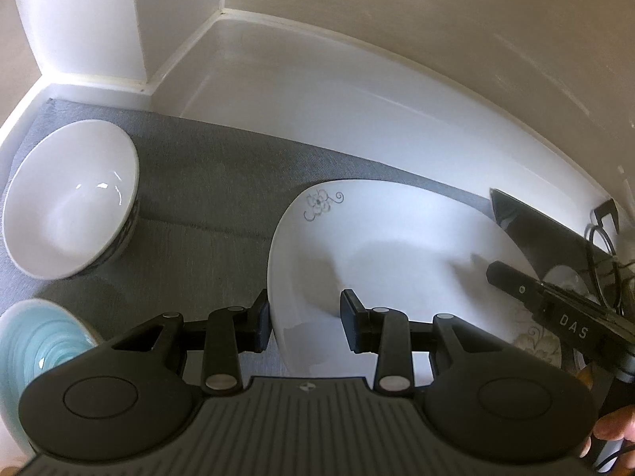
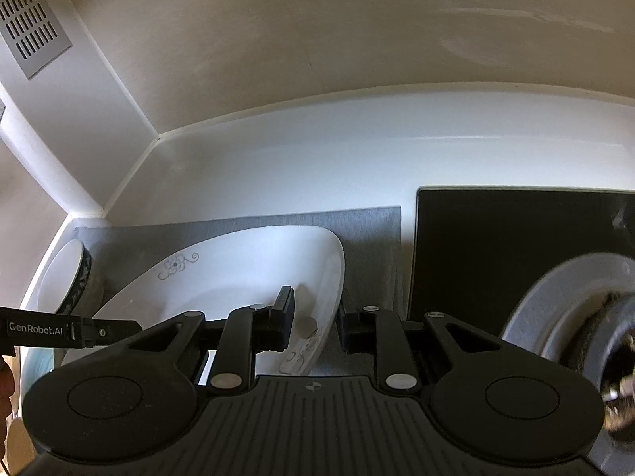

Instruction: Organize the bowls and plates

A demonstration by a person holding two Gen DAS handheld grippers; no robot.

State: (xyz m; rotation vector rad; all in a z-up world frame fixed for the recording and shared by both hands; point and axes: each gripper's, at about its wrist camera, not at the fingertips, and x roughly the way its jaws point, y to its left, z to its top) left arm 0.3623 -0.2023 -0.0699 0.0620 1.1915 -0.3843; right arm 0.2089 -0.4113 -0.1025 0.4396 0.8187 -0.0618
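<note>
Both claws straddle plate (image 1: 397, 246) rim, unclosed.

White counter (image 1: 317, 91) runs into corner, wall behind. Grey mat (image 1: 206, 198) lies flat on it, far edge short of wall. On mat: white bowl with dark patterned outside (image 1: 67, 202) at left, tilted; pale blue ribbed dish (image 1: 35, 353) near it; large white floral plate (image 1: 381, 261) right of bowl. Black slab (image 2: 496, 246) beside mat's right edge, possibly cooktop; grey plate (image 2: 555, 301) over it.
</note>
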